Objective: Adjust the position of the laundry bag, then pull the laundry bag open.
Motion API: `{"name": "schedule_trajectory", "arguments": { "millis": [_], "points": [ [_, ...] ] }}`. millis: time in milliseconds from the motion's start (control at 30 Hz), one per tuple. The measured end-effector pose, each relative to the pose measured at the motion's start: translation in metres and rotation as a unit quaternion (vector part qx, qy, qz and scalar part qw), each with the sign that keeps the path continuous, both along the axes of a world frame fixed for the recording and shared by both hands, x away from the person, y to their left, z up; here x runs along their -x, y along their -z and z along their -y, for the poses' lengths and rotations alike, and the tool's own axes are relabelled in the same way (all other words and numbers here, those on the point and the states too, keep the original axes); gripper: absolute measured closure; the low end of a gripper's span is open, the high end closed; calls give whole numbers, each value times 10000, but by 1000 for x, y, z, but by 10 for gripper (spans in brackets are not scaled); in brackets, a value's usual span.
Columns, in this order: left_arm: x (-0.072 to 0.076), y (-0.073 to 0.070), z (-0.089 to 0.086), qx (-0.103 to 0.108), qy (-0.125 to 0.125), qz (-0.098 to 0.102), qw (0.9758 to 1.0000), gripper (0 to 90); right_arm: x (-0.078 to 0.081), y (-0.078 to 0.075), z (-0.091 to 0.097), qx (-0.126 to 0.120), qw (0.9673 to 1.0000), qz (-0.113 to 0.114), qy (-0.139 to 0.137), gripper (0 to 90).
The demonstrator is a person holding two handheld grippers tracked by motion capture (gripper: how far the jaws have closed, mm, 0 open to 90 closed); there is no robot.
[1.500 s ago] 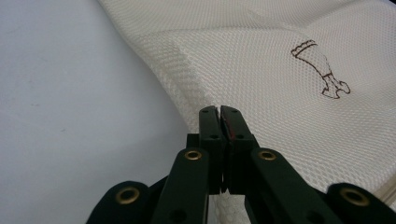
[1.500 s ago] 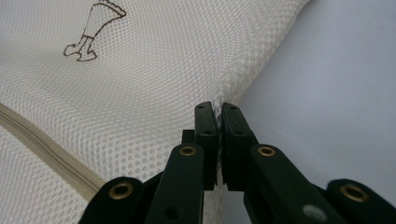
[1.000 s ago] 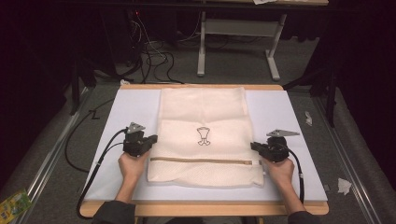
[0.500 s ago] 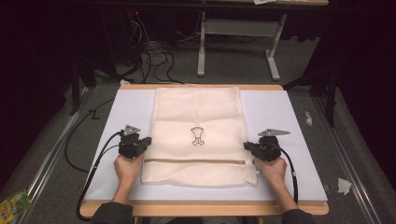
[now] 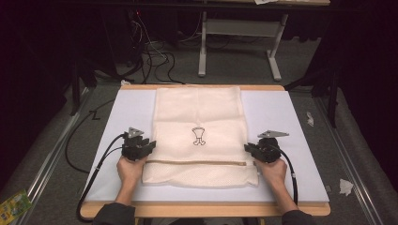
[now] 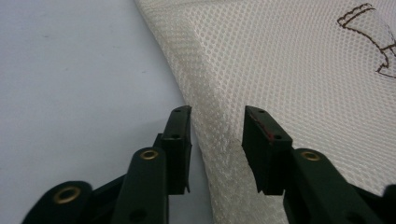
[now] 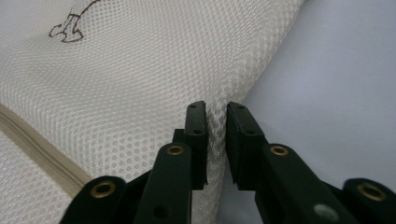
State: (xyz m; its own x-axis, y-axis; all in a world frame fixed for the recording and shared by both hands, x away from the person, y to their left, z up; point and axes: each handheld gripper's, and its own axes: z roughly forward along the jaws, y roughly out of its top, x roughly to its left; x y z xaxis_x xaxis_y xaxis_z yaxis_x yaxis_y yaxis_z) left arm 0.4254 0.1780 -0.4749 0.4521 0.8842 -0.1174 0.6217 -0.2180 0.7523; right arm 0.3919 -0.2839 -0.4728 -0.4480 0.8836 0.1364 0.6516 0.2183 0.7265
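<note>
The right tool (image 7: 215, 140), jaws just opening, straddles the mesh bag's (image 7: 140, 79) edge fold.

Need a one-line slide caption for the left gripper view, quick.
Left gripper, jaws just opened, straddles the mesh bag's side edge on the white table cover.

Dim room, grey floor around the bench.
Grey carpet (image 5: 234, 70); white metal table frame (image 5: 239, 42) beyond; black cables (image 5: 155, 61) tangled left; paper scraps (image 5: 346, 186) lying right; surroundings dark.

Cream mesh bag (image 5: 199, 119), dark emblem (image 5: 199, 136)
</note>
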Motion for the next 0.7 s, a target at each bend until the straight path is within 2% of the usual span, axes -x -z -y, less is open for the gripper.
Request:
{"name": "schedule_trajectory", "arguments": {
  "millis": [67,167,200,267,367,600,700],
  "points": [
    [0,0,0,-9,-2,1,10000,561,0,0,0,-6,10000,-9,33,749],
    [2,-1,-1,-46,-23,34,10000,533,2,1,2,16,9999,-48,130,641],
    [3,-3,-2,-18,-15,101,9999,518,3,2,3,68,9998,-32,169,577],
    [5,-3,-2,-24,-5,159,9999,506,3,2,2,210,9996,32,200,533],
    [10,-4,-1,4,-1,265,9996,494,3,3,2,223,9995,57,210,517],
    [25,-5,3,-15,272,393,9989,467,12,-1,6,169,9995,213,182,529],
    [29,-7,4,-1,337,437,9985,465,16,0,9,62,9996,188,204,522]
  ]
}}
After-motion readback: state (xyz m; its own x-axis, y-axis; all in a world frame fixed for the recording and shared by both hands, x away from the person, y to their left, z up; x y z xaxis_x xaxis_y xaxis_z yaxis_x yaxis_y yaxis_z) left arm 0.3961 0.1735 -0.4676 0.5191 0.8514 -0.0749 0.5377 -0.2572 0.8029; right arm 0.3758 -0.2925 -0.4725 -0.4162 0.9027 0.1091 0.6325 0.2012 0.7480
